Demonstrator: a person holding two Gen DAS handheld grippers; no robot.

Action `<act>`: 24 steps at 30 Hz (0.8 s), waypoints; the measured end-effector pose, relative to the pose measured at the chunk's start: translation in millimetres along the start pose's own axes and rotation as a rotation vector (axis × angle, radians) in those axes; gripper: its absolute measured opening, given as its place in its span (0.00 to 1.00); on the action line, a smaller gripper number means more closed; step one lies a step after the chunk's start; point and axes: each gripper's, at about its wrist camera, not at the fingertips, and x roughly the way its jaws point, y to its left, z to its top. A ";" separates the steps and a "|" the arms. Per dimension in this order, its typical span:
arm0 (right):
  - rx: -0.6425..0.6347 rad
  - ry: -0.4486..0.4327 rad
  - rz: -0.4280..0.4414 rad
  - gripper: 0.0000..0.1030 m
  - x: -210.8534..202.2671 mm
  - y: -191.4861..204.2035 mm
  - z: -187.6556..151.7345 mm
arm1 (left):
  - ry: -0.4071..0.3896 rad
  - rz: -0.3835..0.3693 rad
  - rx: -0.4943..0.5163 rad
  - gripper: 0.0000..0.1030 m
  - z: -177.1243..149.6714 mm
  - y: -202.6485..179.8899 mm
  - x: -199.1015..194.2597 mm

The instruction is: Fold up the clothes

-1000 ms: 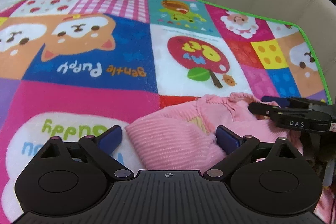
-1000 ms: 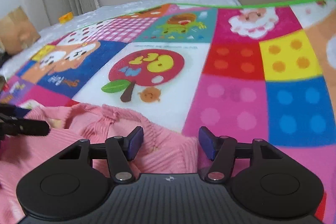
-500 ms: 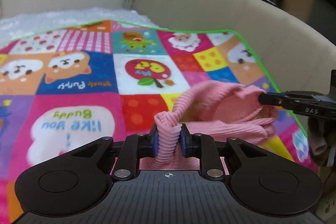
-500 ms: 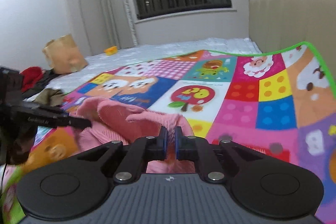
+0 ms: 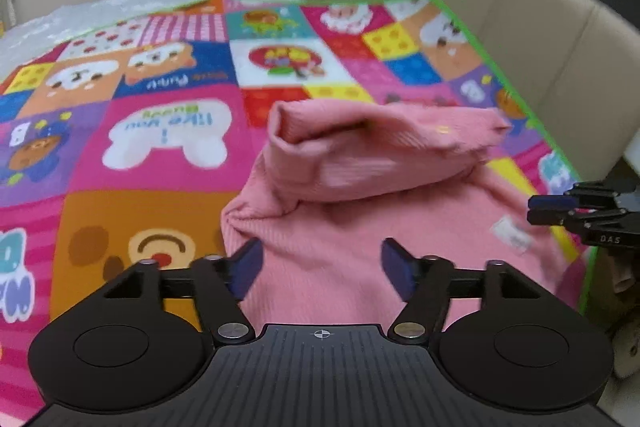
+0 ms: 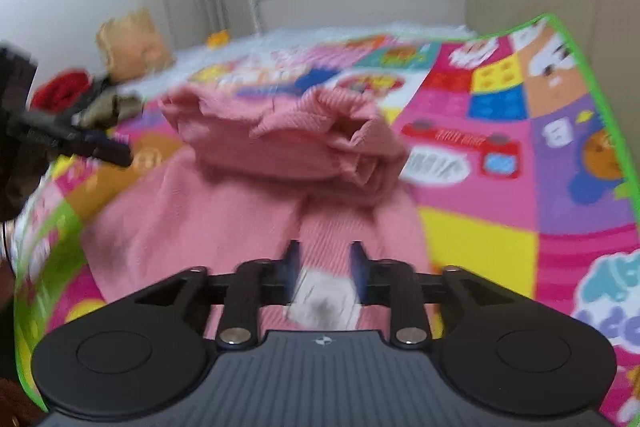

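Observation:
A pink ribbed garment lies on the colourful cartoon blanket, its far part doubled over into a thick fold. My left gripper hovers over the near edge with its jaws opening wide; the cloth lies beneath the fingers and they do not press it. In the right wrist view the garment fills the middle and its white label sits just under my right gripper. Its jaws are opening, with a strip of cloth between them. Each gripper appears in the other's view: right gripper, left gripper.
A beige padded backrest curves along the blanket's green-edged right side. At the far left lie a brown paper bag, a red cloth and an olive cloth. A white bedsheet and a window lie beyond.
Half a second ago both grippers were shut on pinched folds of the pink garment. Both have since let go and drawn back, and the garment lies doubled over on the blanket.

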 end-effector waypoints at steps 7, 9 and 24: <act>0.139 -0.170 -0.001 0.69 18.6 -9.6 63.4 | -0.130 0.055 0.007 0.92 63.1 -15.3 28.8; 0.149 -0.165 -0.006 0.71 37.4 -10.7 74.4 | -0.106 0.082 -0.019 0.92 74.2 -11.0 51.0; 0.216 0.103 -0.104 0.71 218.9 -94.3 115.3 | 0.091 0.067 -0.202 0.92 116.6 85.3 195.3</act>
